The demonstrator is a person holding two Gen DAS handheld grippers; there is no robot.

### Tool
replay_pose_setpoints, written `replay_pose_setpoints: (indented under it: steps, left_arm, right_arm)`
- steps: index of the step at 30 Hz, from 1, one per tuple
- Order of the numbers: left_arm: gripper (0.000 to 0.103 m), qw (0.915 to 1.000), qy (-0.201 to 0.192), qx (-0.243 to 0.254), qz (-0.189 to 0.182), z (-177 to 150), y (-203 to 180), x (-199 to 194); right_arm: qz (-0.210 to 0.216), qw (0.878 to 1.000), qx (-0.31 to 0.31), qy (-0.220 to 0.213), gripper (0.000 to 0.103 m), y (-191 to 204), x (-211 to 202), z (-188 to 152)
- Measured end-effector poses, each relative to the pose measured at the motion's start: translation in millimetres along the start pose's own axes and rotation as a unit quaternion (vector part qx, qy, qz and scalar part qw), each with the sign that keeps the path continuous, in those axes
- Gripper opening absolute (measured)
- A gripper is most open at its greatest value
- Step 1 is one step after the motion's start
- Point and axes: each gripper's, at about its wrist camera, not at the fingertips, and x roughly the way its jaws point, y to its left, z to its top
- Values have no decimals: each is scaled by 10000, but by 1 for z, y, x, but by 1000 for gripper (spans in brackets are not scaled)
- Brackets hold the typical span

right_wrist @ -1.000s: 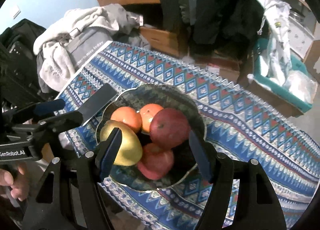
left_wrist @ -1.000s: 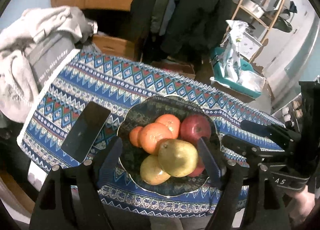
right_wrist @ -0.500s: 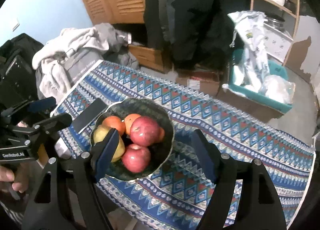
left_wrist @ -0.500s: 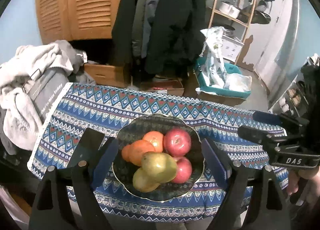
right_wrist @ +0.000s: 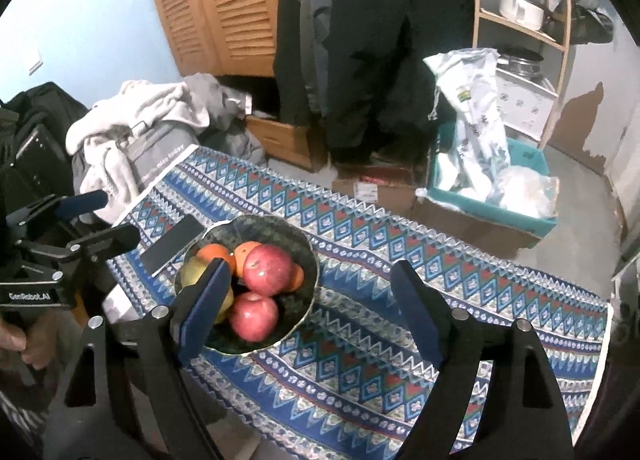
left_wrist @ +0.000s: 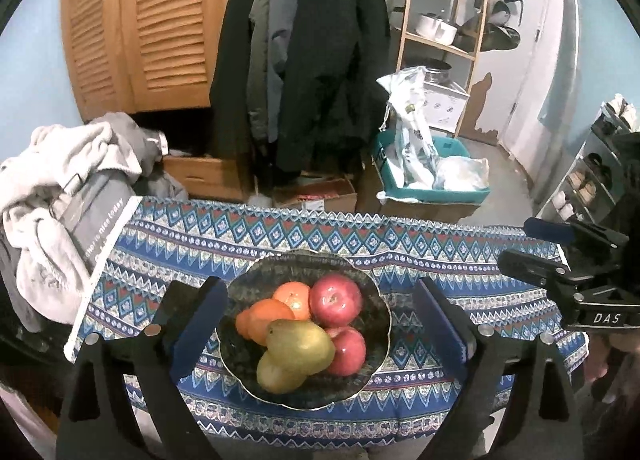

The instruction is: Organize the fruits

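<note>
A dark bowl (left_wrist: 370,292) stands on the patterned tablecloth (left_wrist: 360,232). It holds two red apples (left_wrist: 335,300), oranges (left_wrist: 262,318) and two pears (left_wrist: 300,344). My left gripper (left_wrist: 318,284) hangs above and short of the bowl. Its jaws are opening, the pads touch nothing, and the bowl shows in the gap beyond them. My right gripper (right_wrist: 310,266) is also back from the bowl (right_wrist: 308,256), jaws opening and empty, its left finger covering part of a pear (right_wrist: 192,272). Each gripper shows in the other's view, the right one (left_wrist: 520,244) at the right edge and the left one (right_wrist: 116,218) at the left edge.
A black phone (right_wrist: 172,244) lies on the cloth just left of the bowl. Clothes are piled (left_wrist: 60,188) off the table's left end. Behind the table are hanging coats (left_wrist: 312,60), cardboard boxes (left_wrist: 316,196), a teal bin of bags (left_wrist: 432,176) and a wooden shelf (left_wrist: 440,20).
Both grippers have drawn back and up from the bowl, so it looks smaller and farther. Their jaws have spread wider. The fruit in the bowl has not moved.
</note>
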Motion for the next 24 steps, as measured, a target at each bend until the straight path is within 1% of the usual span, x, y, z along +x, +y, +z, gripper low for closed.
replay_pose_setpoints:
  steps: [1,3,9,15,19,24]
  left_arm:
    - [99,10000,-13,13,-7,1,-1,-1]
    - [101,10000,-67,28,4,2,-5,-4]
    - [101,9997,-233,107,55,6,-12,-10]
    - [101,9992,-267,240,147,7,-20,-10]
    - [101,9992,-214,321,123,7,-24,-8]
    - [101,9987,-251,408,153,8,-30,-9]
  right_arm:
    - [6,10000,13,-18,83,-1,-2,0]
    - [9,10000,39,-74,83,-4,-7,-1]
    - [-66,9998,47,-182,83,-11,-17,-3]
    - [-71,9995,99,-280,83,-17,-23,-3]
    - [-44,9994,116,-321,83,-19,-24,-4]
    - [-79,9994,103,-314,83,-22,-23,-4]
